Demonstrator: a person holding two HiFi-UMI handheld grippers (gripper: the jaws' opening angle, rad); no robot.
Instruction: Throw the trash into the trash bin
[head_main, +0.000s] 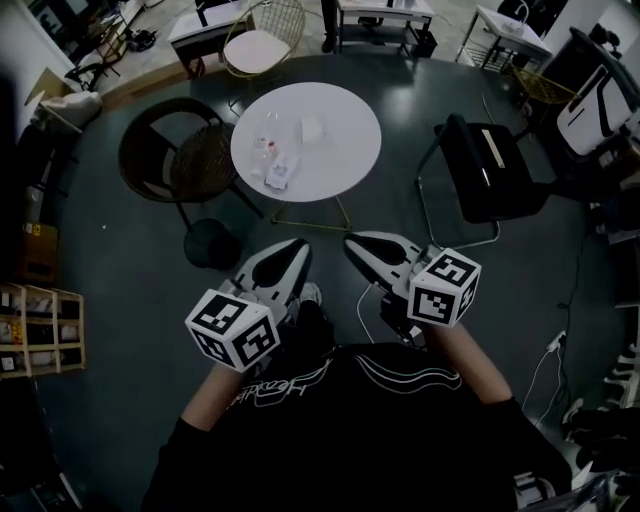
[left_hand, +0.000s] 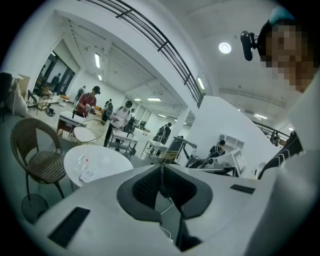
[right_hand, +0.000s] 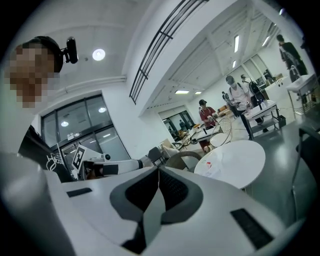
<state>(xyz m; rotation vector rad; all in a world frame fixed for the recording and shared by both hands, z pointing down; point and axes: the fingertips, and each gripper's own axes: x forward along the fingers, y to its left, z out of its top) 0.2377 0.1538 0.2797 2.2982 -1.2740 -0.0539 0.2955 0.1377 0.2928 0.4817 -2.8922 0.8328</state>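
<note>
Several pieces of trash lie on the left half of a round white table (head_main: 340, 140): clear plastic bits (head_main: 265, 140), a flat wrapper (head_main: 279, 178) and a white tissue (head_main: 311, 128). My left gripper (head_main: 300, 246) and right gripper (head_main: 352, 243) hover side by side over the floor, short of the table's near edge. Both point at the table, shut and empty. The left gripper view shows its closed jaws (left_hand: 161, 168) with the table (left_hand: 107, 159) and wrapper (left_hand: 87, 175) ahead on the left. In the right gripper view the jaws (right_hand: 158, 171) are closed and the table (right_hand: 242, 155) is ahead on the right.
A dark wicker chair (head_main: 175, 160) stands left of the table, with a dark round bin-like object (head_main: 212, 243) on the floor beside it. A black chair (head_main: 490, 170) stands at the right. A wire chair (head_main: 262, 40), desks and people are beyond the table. A cable (head_main: 365, 300) lies by my feet.
</note>
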